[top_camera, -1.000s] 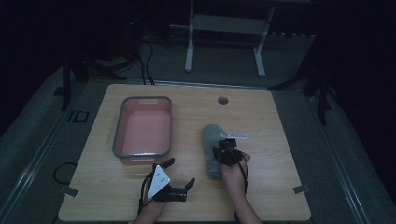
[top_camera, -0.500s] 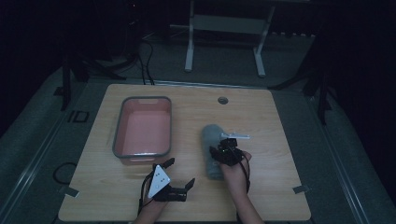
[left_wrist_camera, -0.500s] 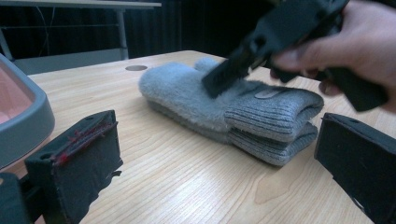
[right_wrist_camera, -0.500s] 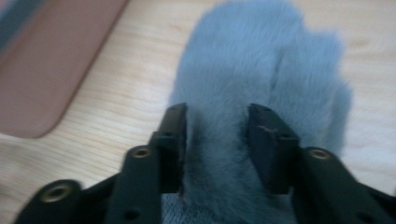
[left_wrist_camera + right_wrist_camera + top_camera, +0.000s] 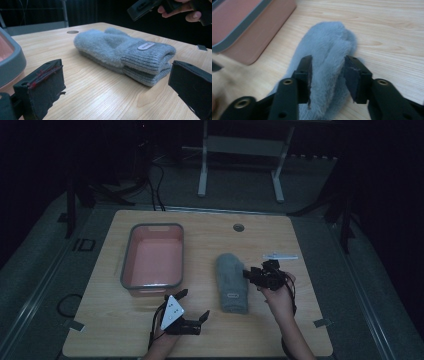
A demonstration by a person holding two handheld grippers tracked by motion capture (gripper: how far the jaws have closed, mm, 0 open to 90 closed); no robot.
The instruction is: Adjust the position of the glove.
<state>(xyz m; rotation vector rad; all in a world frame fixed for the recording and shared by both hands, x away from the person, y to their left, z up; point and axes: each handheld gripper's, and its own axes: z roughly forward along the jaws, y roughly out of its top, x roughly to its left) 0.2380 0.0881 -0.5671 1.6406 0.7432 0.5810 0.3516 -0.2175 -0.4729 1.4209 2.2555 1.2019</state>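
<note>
The left gripper view alone revealed the grey mitten's [image 5: 125,53] label, while the right gripper [image 5: 328,75] hovered at the mitten's three o'clock, jaws spread astride its fuzz, and the left gripper [image 5: 192,307] lay wide apart.

Premises read as a lab or recording setup rather than a home. A light wooden table [image 5: 210,227] with a round cable grommet [image 5: 238,227] near its far edge stands on a grey floor mat [image 5: 40,270] in a darkened room. Cables [image 5: 155,190] trail across the floor beyond the table's far left corner. A metal stand frame [image 5: 240,150] sits past the far edge. Tape markers [image 5: 322,323] lie near the table's near right corner.
</note>
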